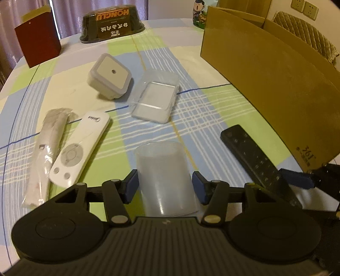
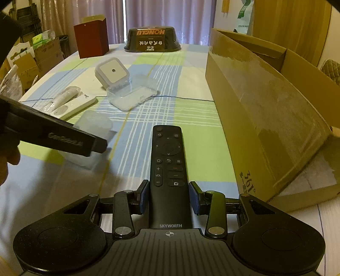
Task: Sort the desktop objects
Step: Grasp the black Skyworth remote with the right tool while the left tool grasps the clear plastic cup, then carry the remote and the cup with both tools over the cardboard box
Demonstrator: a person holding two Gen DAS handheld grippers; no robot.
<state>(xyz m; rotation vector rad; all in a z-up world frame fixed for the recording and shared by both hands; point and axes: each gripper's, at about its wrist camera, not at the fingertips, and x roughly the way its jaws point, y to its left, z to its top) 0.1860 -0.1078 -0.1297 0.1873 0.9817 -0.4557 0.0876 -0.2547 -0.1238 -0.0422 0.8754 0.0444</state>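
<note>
Nearest the left wrist lens, the left gripper (image 1: 165, 186) straddles a frosted plastic cup (image 1: 163, 176) lying on its side, blue pads apart on either flank with slim gaps showing. Likewise the right gripper (image 2: 169, 196) brackets a black remote (image 2: 167, 169), pads spread just beside its edges; contact cannot be told. Both objects rest on a checked tablecloth (image 1: 191, 110) of green, blue and cream. Farther off lie a white remote (image 1: 79, 148), a wrapped white item (image 1: 47, 148), a square night light (image 1: 109, 76) and a clear plastic case (image 1: 155, 99). A cardboard box (image 2: 265, 106) stands right. Only the right wrist view shows curtains (image 2: 159, 14) and stacked cartons (image 2: 31, 59) far left.
</note>
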